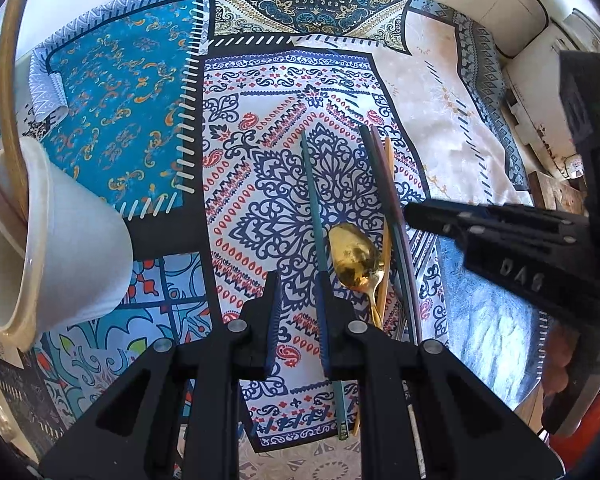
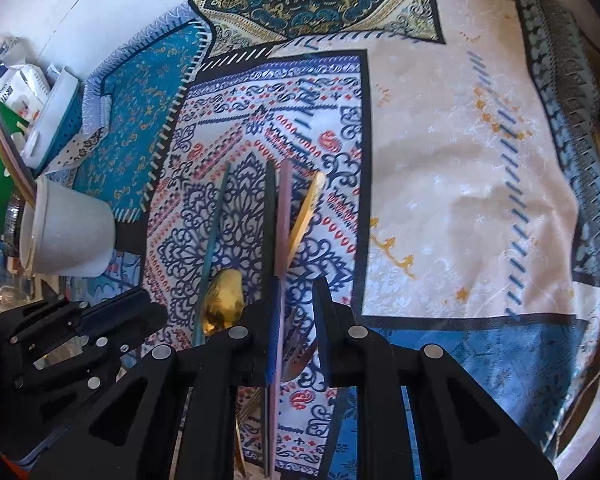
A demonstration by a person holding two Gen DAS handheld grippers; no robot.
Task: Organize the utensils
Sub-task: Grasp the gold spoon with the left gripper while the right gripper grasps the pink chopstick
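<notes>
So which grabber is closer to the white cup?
Left. The left gripper hovers just right of the white cup, which lies tipped on its side. The right gripper sits farther right, over the chopsticks, beyond the gold spoon.

Both views close above tablecloth (image 1: 452, 128)

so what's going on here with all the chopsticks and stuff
A person with a gripper in each hand is sorting utensils on a patterned tablecloth. Several chopsticks and a gold spoon lie loose in the middle. The left gripper is open, hovering beside the teal chopstick. The right gripper is open over the pile. A white cup lies tipped at the left.
</notes>
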